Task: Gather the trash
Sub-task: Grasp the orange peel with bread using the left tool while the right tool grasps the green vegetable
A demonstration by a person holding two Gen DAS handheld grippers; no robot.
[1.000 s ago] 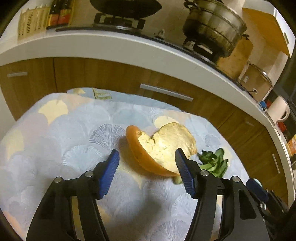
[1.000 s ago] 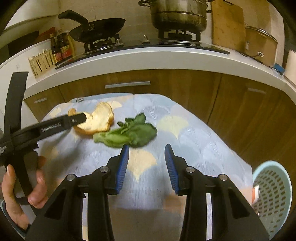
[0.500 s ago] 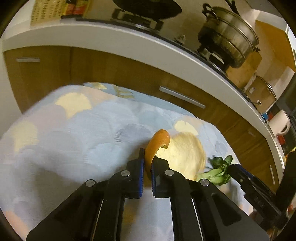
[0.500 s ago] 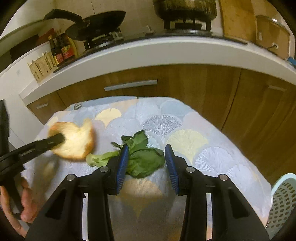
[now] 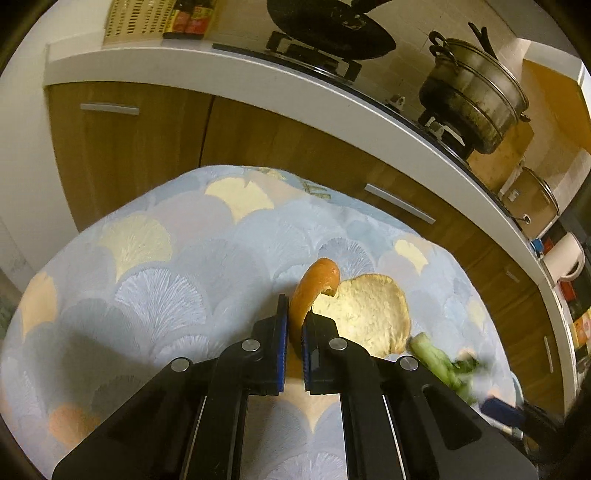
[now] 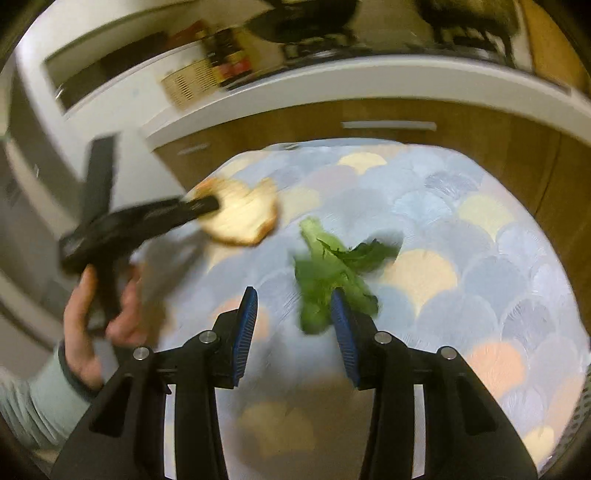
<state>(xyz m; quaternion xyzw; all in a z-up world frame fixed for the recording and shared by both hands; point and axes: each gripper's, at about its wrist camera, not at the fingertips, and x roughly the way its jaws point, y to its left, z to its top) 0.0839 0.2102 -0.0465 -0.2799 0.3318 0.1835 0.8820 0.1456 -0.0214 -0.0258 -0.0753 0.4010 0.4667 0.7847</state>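
- My left gripper (image 5: 294, 334): jaws pinched narrow on the curled orange citrus peel (image 5: 354, 310), held above the table.
- My right gripper (image 6: 293, 325): jaws spread wide over the limp green leafy vegetable scrap (image 6: 332, 273), which lies on the table just beside the peel; the right blue pad covers part of its leaves.
- Table: draped in a pale blue cloth with a fan-scale pattern (image 5: 155, 258).
- Beyond: brown wooden cabinets (image 5: 125, 147) under a white worktop carrying a black frying pan (image 5: 328, 29) and a steel stockpot (image 5: 476, 99).
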